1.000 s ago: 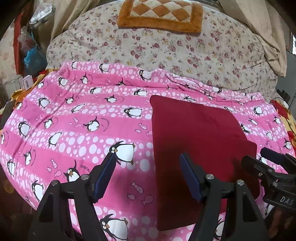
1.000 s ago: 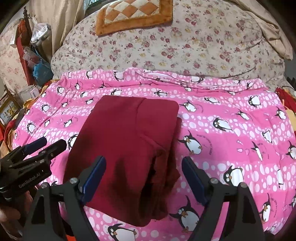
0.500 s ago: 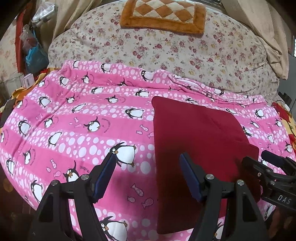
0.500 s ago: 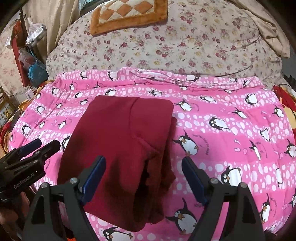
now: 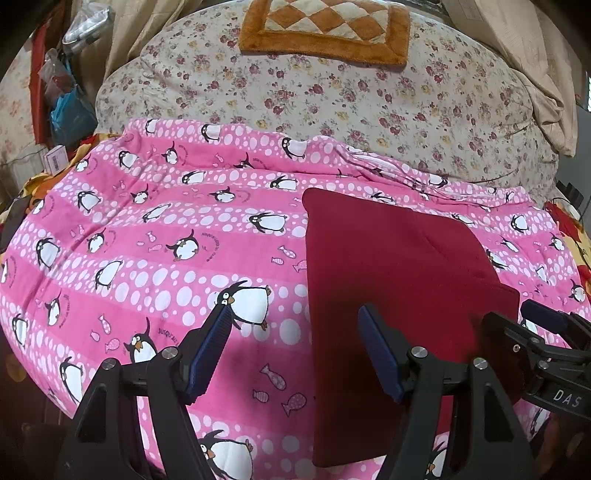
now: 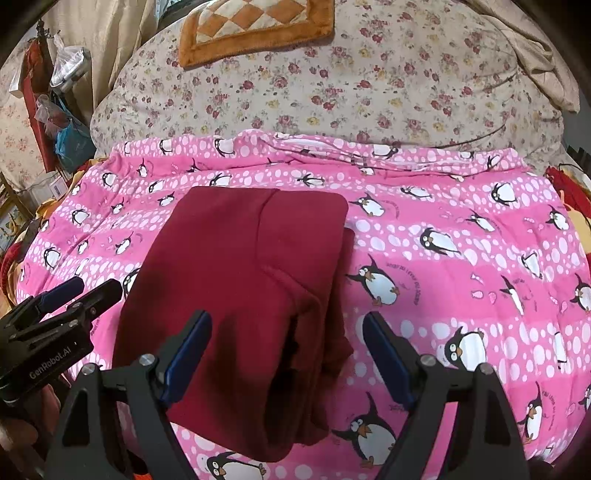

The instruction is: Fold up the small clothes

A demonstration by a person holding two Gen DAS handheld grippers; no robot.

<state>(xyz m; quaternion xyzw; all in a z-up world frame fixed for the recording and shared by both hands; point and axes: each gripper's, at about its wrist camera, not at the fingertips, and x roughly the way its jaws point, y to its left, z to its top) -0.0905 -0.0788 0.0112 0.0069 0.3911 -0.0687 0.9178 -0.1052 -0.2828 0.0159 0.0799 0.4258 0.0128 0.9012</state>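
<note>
A dark red garment (image 5: 388,288) lies folded into a rough rectangle on the pink penguin blanket (image 5: 166,258). In the right wrist view the same garment (image 6: 240,266) shows a thicker, bunched fold along its right side. My left gripper (image 5: 293,321) is open above the blanket, its right finger over the garment's left edge. My right gripper (image 6: 288,325) is open above the garment's near end, with the cloth below its fingers and untouched. Each view catches the other gripper at its edge: the right gripper (image 5: 524,321) and the left gripper (image 6: 85,291).
Behind the blanket rises a floral quilt (image 5: 332,103) with an orange checked cushion (image 5: 325,29) on top. Bags and clutter (image 5: 62,103) crowd the far left, and beige cloth (image 5: 546,85) hangs at the far right. Pink blanket spreads to either side of the garment.
</note>
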